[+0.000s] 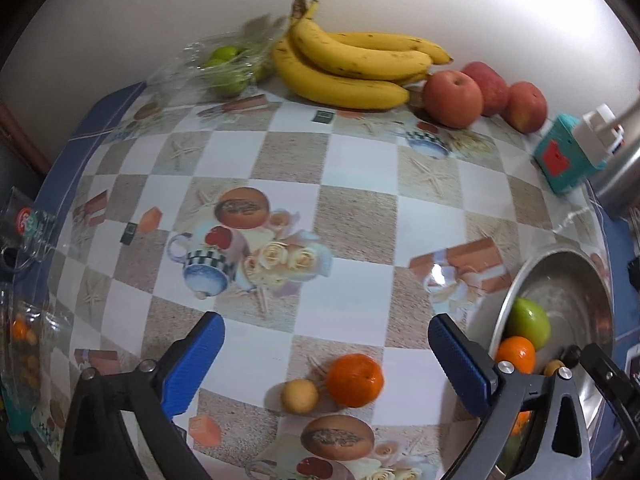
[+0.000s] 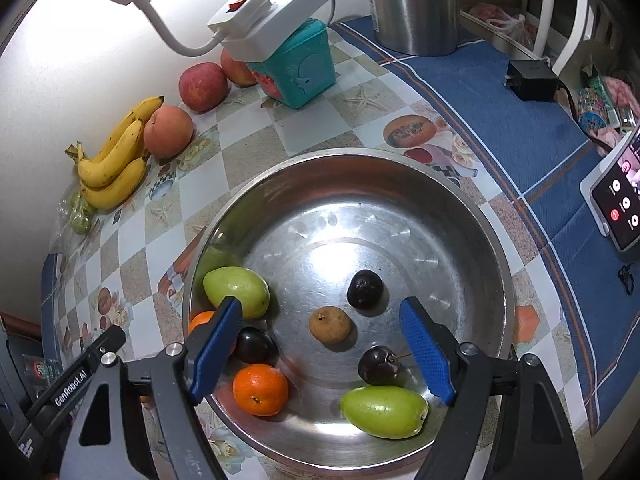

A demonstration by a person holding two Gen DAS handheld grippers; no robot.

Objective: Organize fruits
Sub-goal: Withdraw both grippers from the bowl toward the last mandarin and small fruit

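My left gripper (image 1: 326, 336) is open and empty above the table, with an orange tangerine (image 1: 355, 380) and a small tan round fruit (image 1: 299, 396) lying loose just below it. My right gripper (image 2: 320, 320) is open and empty over the steel bowl (image 2: 472, 208). The bowl holds two green fruits (image 2: 236, 291) (image 2: 384, 411), an orange (image 2: 260, 389), three dark plums (image 2: 365, 289), and a brown fruit (image 2: 330, 324). A second orange (image 2: 200, 319) is half hidden behind my left finger. The bowl also shows in the left wrist view (image 1: 560, 264).
Bananas (image 1: 352, 68), three red apples (image 1: 452, 98) and a bag of green fruit (image 1: 224, 68) sit along the back wall. A teal box (image 2: 296, 68) carries a white power strip (image 2: 272, 16). A steel kettle (image 2: 416, 4), a black adapter (image 2: 532, 80) and a phone (image 2: 616, 200) lie to the right.
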